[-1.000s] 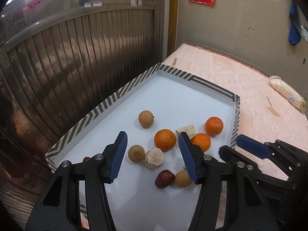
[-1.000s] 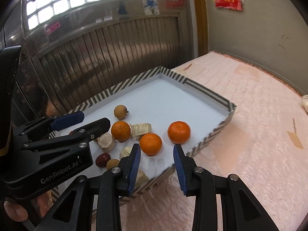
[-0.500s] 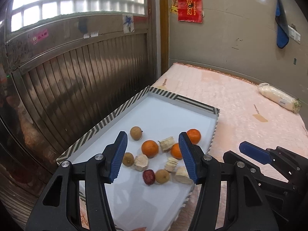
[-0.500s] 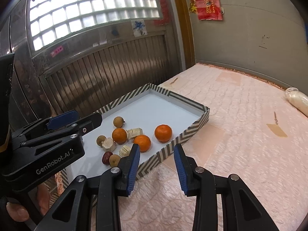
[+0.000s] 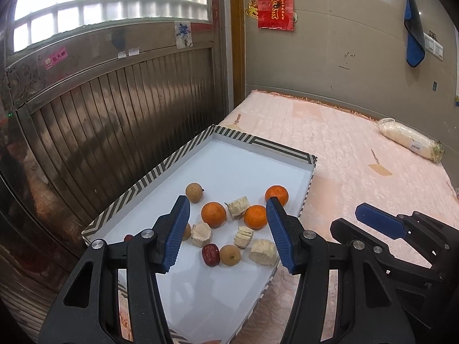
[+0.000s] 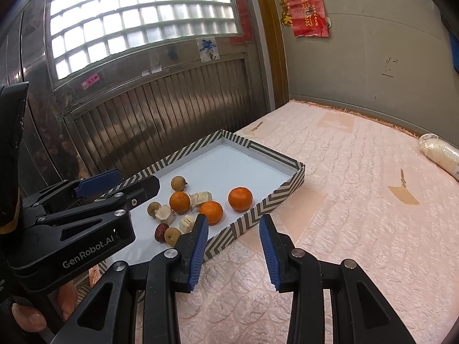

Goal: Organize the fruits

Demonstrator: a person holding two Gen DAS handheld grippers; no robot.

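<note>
A shallow tray (image 5: 160, 169) with a black-and-white striped rim lies on a pink quilted mat. Its white floor carries three oranges (image 5: 213, 214), brown longans (image 5: 194, 192), a red date (image 5: 210, 255) and several pale cut chunks (image 5: 263, 252), all bunched at the near end. My left gripper (image 5: 227, 203) hovers above and short of that cluster, open and empty. My right gripper (image 6: 233, 220) hangs over the tray's (image 6: 266, 203) right rim and the mat, open with nothing between its blue pads (image 6: 198, 246). Each gripper shows at the edge of the other's view.
The pink mat (image 6: 358, 215) stretches away to the right of the tray. A ribbed metal door (image 5: 114, 120) stands close behind the tray on the left. A white wrapped roll (image 5: 410, 140) lies at the mat's far right by the wall. A hand (image 6: 28, 315) grips the left tool.
Both grippers have drawn back and upward from the tray, so the fruits look smaller and farther off. Neither jaw gap has changed, and the fruits have stayed in place.
</note>
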